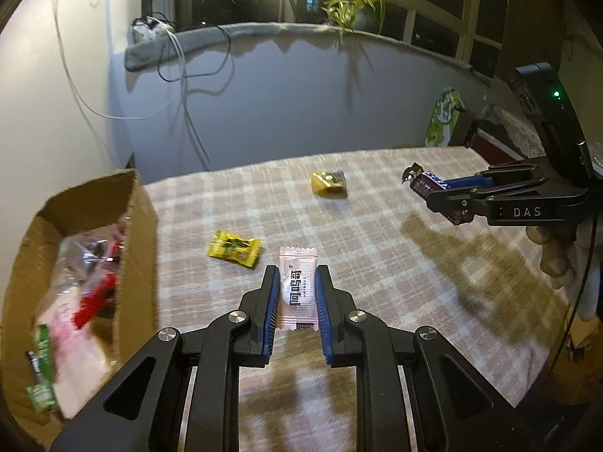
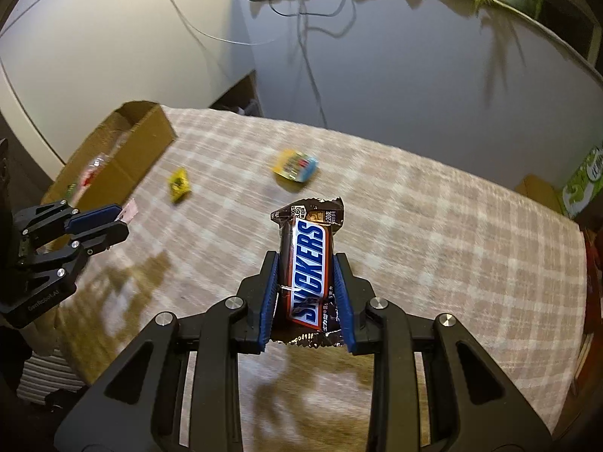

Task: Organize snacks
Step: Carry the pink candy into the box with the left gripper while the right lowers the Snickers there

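Observation:
My left gripper (image 1: 297, 275) is shut on a pale pink snack sachet (image 1: 297, 290) and holds it above the checked tablecloth (image 1: 377, 226), just right of the cardboard box (image 1: 139, 226). The box holds several snack packets (image 1: 86, 293). My right gripper (image 2: 307, 263) is shut on a Snickers bar (image 2: 309, 271), held above the table; it also shows in the left wrist view (image 1: 448, 196). A yellow candy packet (image 1: 235, 247) and a yellow-blue packet (image 1: 328, 182) lie on the cloth. The left gripper shows in the right wrist view (image 2: 113, 222).
A grey wall runs behind the table with hanging cables (image 1: 184, 86). A potted plant (image 1: 358, 3) stands on the sill. A green bag (image 1: 443, 116) leans at the back right. The table's right edge (image 2: 580, 248) drops off.

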A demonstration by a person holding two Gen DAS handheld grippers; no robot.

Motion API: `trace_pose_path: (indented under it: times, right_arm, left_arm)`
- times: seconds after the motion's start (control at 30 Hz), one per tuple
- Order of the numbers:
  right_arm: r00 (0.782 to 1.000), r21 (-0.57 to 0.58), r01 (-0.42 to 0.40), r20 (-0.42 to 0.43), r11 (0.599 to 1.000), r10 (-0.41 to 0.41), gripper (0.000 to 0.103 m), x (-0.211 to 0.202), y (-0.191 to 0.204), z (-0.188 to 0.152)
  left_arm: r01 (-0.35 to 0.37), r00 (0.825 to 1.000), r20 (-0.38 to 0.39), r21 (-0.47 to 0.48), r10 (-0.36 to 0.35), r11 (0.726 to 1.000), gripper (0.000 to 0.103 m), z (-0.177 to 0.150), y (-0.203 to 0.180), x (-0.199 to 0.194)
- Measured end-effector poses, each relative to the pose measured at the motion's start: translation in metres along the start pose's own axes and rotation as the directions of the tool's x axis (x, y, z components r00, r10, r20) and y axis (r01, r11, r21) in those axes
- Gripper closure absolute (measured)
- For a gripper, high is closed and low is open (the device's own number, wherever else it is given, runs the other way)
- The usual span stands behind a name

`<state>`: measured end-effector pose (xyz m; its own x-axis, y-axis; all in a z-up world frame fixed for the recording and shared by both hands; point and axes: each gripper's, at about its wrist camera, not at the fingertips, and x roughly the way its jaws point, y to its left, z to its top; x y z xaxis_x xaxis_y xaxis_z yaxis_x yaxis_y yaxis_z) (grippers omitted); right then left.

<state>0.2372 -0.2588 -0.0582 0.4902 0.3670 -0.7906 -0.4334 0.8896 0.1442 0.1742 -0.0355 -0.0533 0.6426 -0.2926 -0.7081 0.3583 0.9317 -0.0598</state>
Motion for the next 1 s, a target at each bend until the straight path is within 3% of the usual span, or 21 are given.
trace_pose_path:
  times: [0.53,1.0]
  right_arm:
    - [0.995,-0.151,-0.085,0.045,0.985,0.093,0.074,0.0,0.094,0.052]
    - [0.987,-0.243,-0.153,0.02,0.958,0.162,0.074,0.042,0.165,0.102]
  left_arm:
    - [-0.097,0.991,0.079,-0.101,0.105,0.99,0.086,-0.011,0.063,-0.054]
    - [-0.191,0.975,0.083,-0.165,0.206,0.968,0.086,-0.008,0.13,-0.064]
